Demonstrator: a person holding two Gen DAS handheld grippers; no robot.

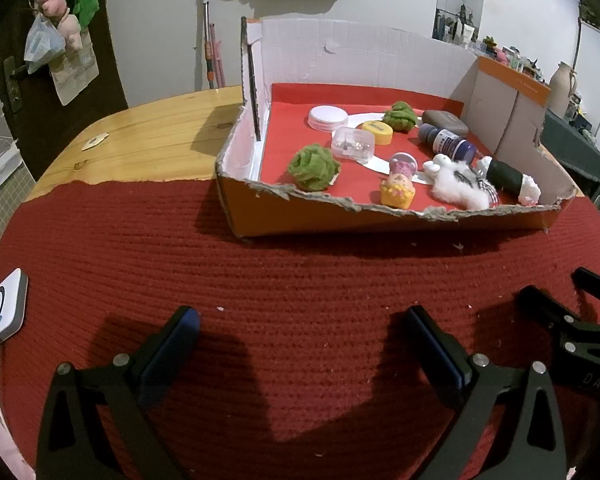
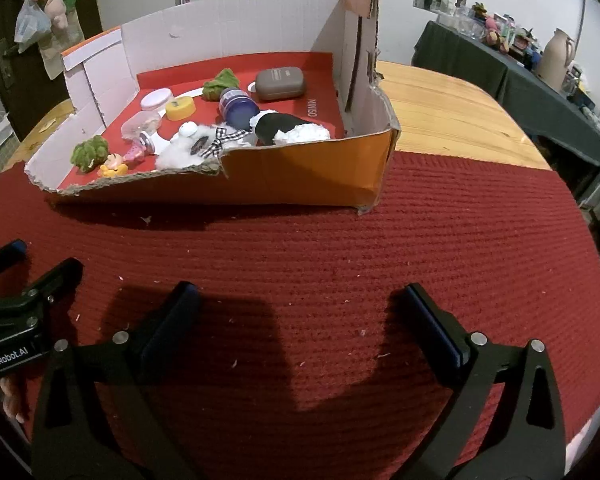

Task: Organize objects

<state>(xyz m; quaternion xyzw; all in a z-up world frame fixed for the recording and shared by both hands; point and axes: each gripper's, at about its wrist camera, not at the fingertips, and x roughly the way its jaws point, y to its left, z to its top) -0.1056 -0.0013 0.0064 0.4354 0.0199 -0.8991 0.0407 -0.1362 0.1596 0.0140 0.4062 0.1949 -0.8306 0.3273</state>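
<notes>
White charger pad [image 1: 5, 304] — seen only from left wrist — on red mat [image 1: 300, 264]

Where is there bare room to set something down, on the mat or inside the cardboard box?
The red mat is bare between the cardboard box and both open hand-held grippers, left and right. Bare wooden table lies right of the box. Inside, free floor sits at the back wall and beside the gray case; the front edge is crowded with toys.

Cardboard box [image 1: 380, 220] on mat [image 1: 300, 280], small objects inside, table [image 1: 160, 132] beneath mat
</notes>
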